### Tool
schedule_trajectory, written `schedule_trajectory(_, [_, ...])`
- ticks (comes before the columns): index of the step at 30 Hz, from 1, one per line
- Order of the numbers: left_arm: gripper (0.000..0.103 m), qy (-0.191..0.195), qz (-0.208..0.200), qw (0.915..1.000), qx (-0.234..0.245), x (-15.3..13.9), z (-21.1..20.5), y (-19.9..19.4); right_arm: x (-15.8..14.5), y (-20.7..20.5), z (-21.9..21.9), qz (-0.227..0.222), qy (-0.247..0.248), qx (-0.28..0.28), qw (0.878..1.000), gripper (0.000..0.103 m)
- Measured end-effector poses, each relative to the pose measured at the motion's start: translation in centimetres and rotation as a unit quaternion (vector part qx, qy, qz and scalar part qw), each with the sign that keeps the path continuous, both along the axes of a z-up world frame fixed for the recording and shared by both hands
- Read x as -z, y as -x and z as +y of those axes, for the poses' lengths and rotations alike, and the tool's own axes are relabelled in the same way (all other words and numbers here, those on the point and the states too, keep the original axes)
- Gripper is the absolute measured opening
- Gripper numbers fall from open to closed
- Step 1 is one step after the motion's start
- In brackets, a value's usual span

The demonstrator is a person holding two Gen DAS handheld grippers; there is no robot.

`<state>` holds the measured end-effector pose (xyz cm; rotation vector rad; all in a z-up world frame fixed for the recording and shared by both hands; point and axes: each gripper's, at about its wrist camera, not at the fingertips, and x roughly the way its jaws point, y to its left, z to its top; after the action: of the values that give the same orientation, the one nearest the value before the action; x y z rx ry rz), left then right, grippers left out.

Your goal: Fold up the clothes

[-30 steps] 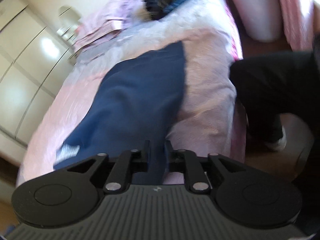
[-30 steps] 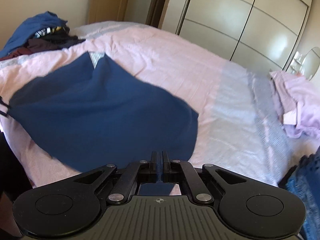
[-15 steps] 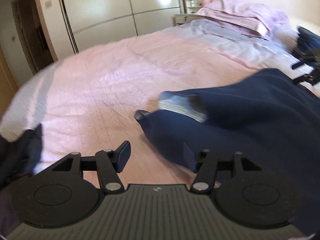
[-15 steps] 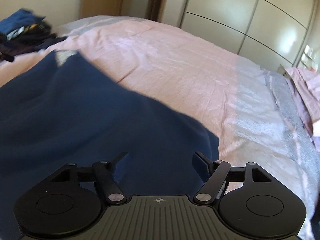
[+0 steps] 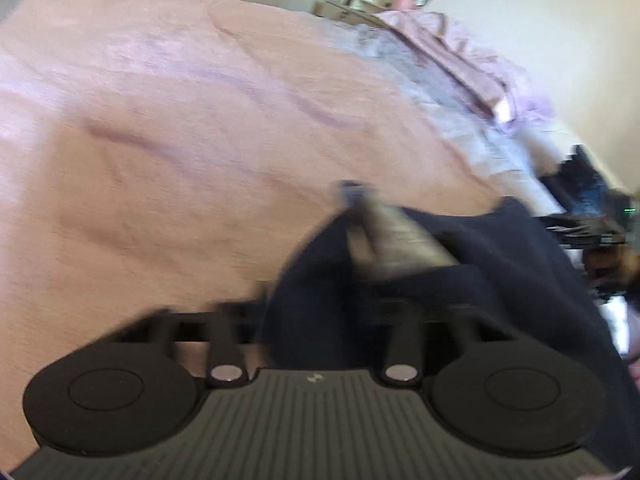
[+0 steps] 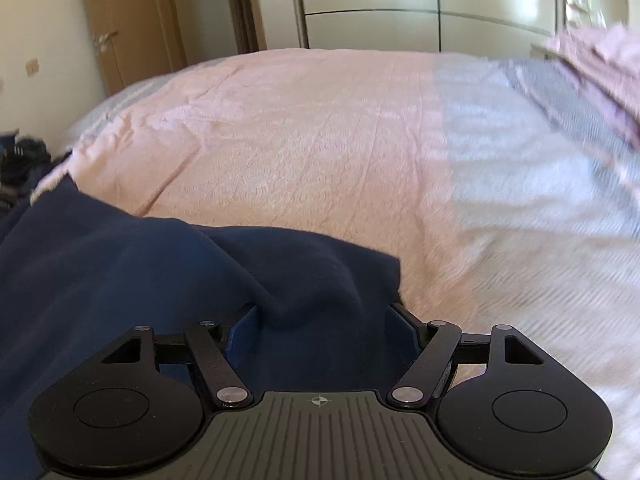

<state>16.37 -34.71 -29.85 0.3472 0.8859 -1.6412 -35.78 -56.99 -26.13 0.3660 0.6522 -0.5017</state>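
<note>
Navy garment (image 6: 120,264), soft knit, lies bunched on the near edge of the bed (image 6: 320,128), over its pink cover. Collar end with a pale grey inner label (image 5: 400,240) peaks up in the left wrist view; frame blurred, so detail is poor. Left tongs (image 5: 316,316) have just been closing, and a fold of the navy cloth sits between them; they appear pinched shut on it. Right tongs (image 6: 320,320) stand wide, a ridge of cloth heaped between the blue pads (image 6: 240,332) without being pressed. Lilac bedding (image 5: 480,64) at the head end; dark clothes pile (image 6: 20,160) far left
</note>
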Motion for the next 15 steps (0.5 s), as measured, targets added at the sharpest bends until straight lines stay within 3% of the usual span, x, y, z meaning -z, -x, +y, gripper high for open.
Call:
schedule_trajectory(2, [0.001, 0.026, -0.031, 0.9989, -0.023, -1.9, 1.5, 0.9, 0.5, 0.5, -0.6, -0.025, -0.037, 0.013, 0.999, 0.072])
schedule_trajectory(3, [0.001, 0.039, -0.047, 0.9975, -0.035, -2.9, 2.3, 1.3, 0.4, 0.7, -0.6, -0.035, -0.05, 0.021, 0.998, 0.063])
schedule_trajectory(4, [0.001, 0.062, -0.063, 0.9946, -0.055, -4.7, 4.0, 1.5, 0.1, 1.0, -0.3, -0.046, -0.062, 0.025, 0.997, 0.026])
schedule_trajectory(5, [0.001, 0.081, -0.078, 0.9905, -0.079, -6.6, 5.6, 1.3, -0.6, 1.5, 0.0, -0.048, -0.061, 0.028, 0.997, 0.004])
schedule_trajectory(7, [0.001, 0.113, -0.101, 0.9809, -0.122, -10.1, 8.6, 0.7, -2.0, 2.3, 0.8, -0.053, -0.057, 0.032, 0.996, 0.001])
schedule_trajectory(9, [0.002, 0.139, -0.143, 0.9647, -0.172, -13.8, 11.9, -0.1, -4.6, 3.2, 2.2, -0.069, -0.013, 0.034, 0.997, 0.001])
schedule_trajectory(12, [0.003, 0.157, -0.184, 0.9464, -0.214, -17.3, 14.3, -0.9, -9.0, 4.1, 4.0, -0.11, 0.05, 0.034, 0.992, 0.001])
schedule_trajectory(15, [0.002, 0.163, -0.228, 0.9246, -0.258, -18.4, 13.8, -1.8, -11.7, 2.3, 4.6, -0.127, 0.112, 0.038, 0.985, 0.001])
